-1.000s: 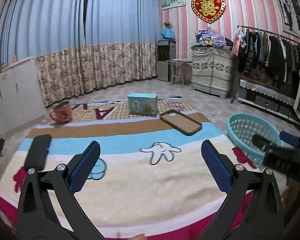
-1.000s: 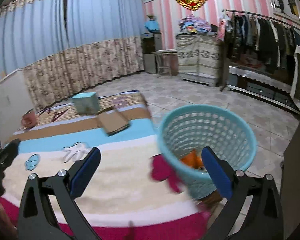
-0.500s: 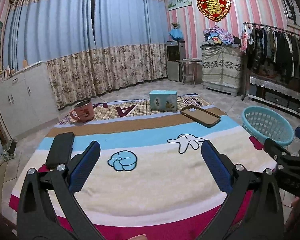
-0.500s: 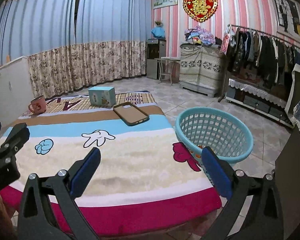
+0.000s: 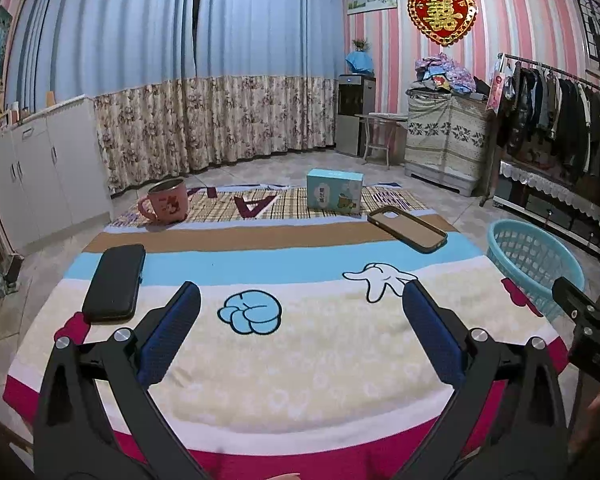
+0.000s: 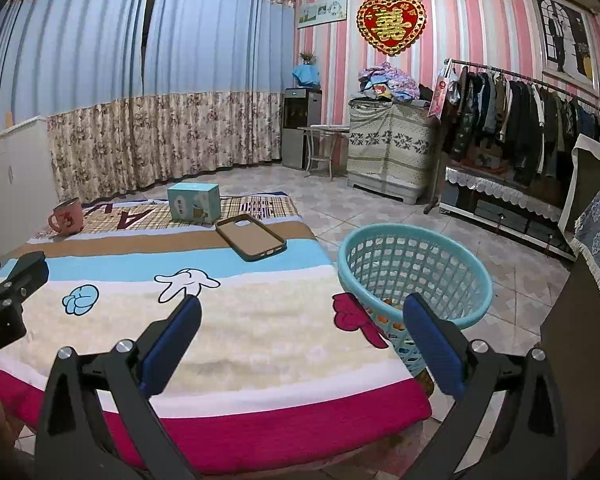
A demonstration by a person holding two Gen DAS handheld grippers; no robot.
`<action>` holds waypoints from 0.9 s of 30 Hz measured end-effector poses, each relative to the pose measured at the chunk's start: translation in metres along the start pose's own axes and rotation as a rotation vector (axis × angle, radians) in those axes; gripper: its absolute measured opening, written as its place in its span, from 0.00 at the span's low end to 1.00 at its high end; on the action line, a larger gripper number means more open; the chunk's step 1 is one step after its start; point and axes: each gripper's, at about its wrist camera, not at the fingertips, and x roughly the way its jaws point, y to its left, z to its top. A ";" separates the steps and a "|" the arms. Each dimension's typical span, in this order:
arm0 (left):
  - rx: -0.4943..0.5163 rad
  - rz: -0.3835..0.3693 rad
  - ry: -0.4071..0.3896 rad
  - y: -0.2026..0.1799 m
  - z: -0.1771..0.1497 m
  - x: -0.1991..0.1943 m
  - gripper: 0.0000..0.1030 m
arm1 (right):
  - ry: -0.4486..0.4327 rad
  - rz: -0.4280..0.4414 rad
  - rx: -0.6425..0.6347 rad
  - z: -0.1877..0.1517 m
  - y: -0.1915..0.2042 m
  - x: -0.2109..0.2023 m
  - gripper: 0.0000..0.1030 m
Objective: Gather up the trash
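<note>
Here the surface is a low bench covered by a cartoon blanket [image 5: 300, 344], and the items on it lie well apart, so each can be reached without disturbing another. At the far left a black case [image 5: 115, 282] lies flat near the blanket's edge. Behind it a pink mug [image 5: 166, 201] stands upright on the plaid strip. The left gripper [image 5: 300, 332] hovers over the near blanket, its jaws spread wide and holding nothing. A light-blue box [image 5: 334, 191] stands upright at the far side, and just in front of it a phone case [image 5: 407, 227] lies open side up. None of these reads clearly as trash; which one goes next cannot be told. The right gripper [image 6: 300, 336] also has its jaws spread and empty, near the blanket's right edge. The basket [image 6: 414, 276] stands on the floor just beside that edge, placed for short drops; orange scraps show through its mesh near the bottom.
</note>
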 end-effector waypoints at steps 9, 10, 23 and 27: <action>-0.001 -0.012 -0.010 0.000 0.002 0.001 0.95 | 0.000 0.006 0.003 0.000 -0.002 0.001 0.96; -0.001 -0.013 -0.010 0.000 0.002 0.000 0.95 | -0.001 0.005 0.003 0.000 -0.001 0.002 0.96; 0.001 -0.023 -0.023 -0.003 0.001 -0.004 0.95 | -0.018 0.003 -0.013 -0.003 0.003 0.000 0.96; -0.006 -0.021 -0.029 -0.003 0.001 -0.006 0.95 | -0.018 0.003 -0.014 -0.003 0.004 -0.001 0.96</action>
